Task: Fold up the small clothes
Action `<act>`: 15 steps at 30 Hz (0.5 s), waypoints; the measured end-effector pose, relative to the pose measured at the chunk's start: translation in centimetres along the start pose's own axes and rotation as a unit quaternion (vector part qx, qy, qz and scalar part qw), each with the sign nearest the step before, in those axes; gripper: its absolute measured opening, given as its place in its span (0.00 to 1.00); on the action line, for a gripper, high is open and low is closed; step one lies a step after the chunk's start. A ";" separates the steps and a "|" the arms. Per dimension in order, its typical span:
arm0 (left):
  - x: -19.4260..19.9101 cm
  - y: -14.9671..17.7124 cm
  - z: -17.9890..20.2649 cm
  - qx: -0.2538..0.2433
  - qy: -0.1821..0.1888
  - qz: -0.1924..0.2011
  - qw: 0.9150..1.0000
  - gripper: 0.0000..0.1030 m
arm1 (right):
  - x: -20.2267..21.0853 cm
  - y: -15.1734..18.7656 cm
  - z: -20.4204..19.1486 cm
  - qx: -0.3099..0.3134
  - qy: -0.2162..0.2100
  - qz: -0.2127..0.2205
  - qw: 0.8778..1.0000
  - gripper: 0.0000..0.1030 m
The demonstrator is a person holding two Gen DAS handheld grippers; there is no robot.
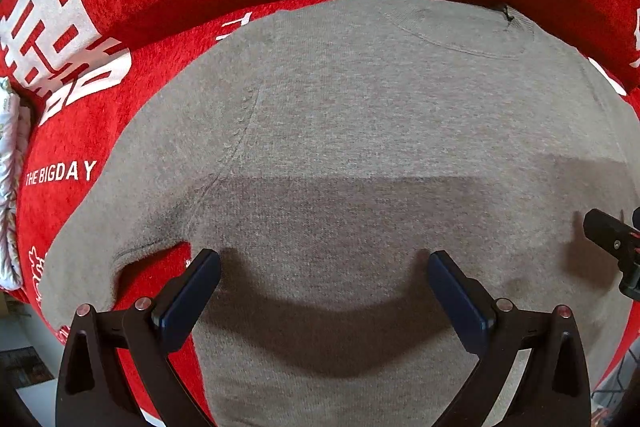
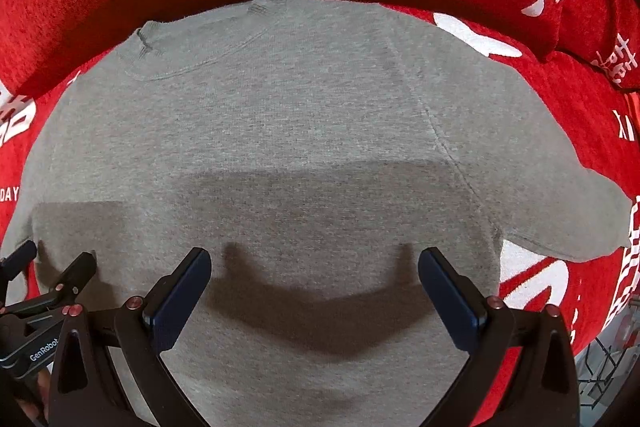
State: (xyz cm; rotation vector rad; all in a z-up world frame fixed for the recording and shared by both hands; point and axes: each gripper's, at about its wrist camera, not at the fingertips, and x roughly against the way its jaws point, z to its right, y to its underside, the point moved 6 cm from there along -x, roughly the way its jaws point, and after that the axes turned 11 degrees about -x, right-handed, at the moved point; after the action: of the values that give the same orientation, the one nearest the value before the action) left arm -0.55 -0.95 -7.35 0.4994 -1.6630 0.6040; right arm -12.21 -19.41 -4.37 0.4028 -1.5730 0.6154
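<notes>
Two blue-padded fingers of the left gripper [image 1: 324, 267] stand spread wide over the grey T-shirt [image 1: 360, 131], which lies flat, collar away, on the red printed cloth [image 1: 140, 7]; the right gripper shows at the right edge. Right wrist view: right gripper [image 2: 314, 265] likewise spread, holding nothing, above the shirt's lower body.

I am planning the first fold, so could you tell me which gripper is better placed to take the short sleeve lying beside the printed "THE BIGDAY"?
The left gripper: its open fingers hover nearest that sleeve.
</notes>
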 end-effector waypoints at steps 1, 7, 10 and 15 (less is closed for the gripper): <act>0.0 0.0 -0.1 0.000 0.000 0.000 1.000 1.00 | -0.1 0.5 -1.2 0.004 0.003 0.001 1.000 1.00; -0.2 0.0 0.0 0.001 0.000 -0.001 1.000 1.00 | -0.1 0.8 -4.2 0.004 0.012 0.002 1.000 1.00; -0.2 0.0 0.0 0.003 0.000 0.000 1.000 1.00 | -0.4 0.9 -4.4 0.004 0.013 0.001 1.000 1.00; -0.3 0.0 0.0 0.003 -0.001 -0.001 1.000 1.00 | -0.6 0.9 -5.1 0.009 0.016 0.001 1.000 1.00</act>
State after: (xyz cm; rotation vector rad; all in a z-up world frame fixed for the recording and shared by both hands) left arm -0.53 -0.98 -7.63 0.5047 -1.6627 0.6074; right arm -8.57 -15.71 -4.96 0.4027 -1.5394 0.6343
